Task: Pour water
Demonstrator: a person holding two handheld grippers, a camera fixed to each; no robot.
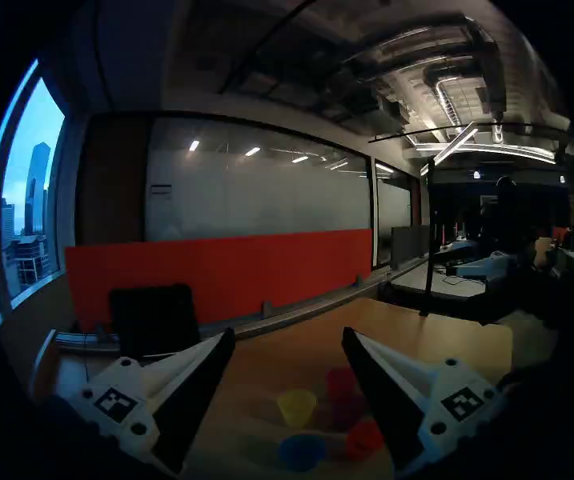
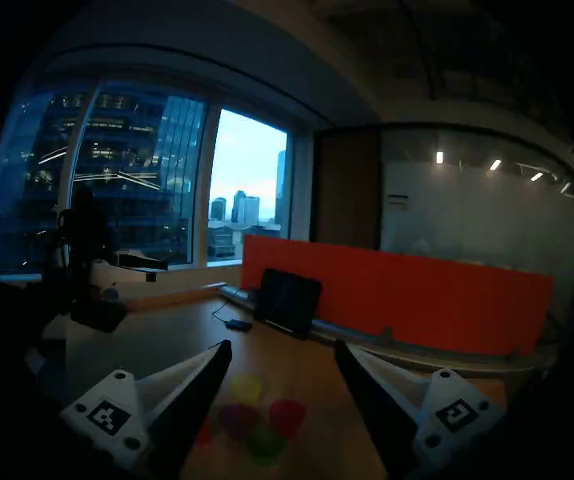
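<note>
Wooden table (image 1: pixel 447 336): yellow cup (image 1: pixel 296 406), blue cup (image 1: pixel 301 450), red cup (image 1: pixel 339 382), orange cup (image 1: pixel 364 438) clustered together; black panel (image 2: pixel 288 300) upright near far edge.

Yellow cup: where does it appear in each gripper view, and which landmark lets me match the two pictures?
Left gripper view: the yellow cup is low, at centre, left in the cup cluster.
Right gripper view: the yellow cup is low, slightly left of centre, farthest in the cluster.
Shared landmark: the orange partition, which sits right of centre in the right gripper view.

Dim open-plan office.
Desks (image 1: pixel 447 280), orange divider (image 2: pixel 439 304), glass wall (image 1: pixel 254 192), exposed ducts (image 1: pixel 447 72), tower views through windows (image 2: pixel 246 184).
</note>
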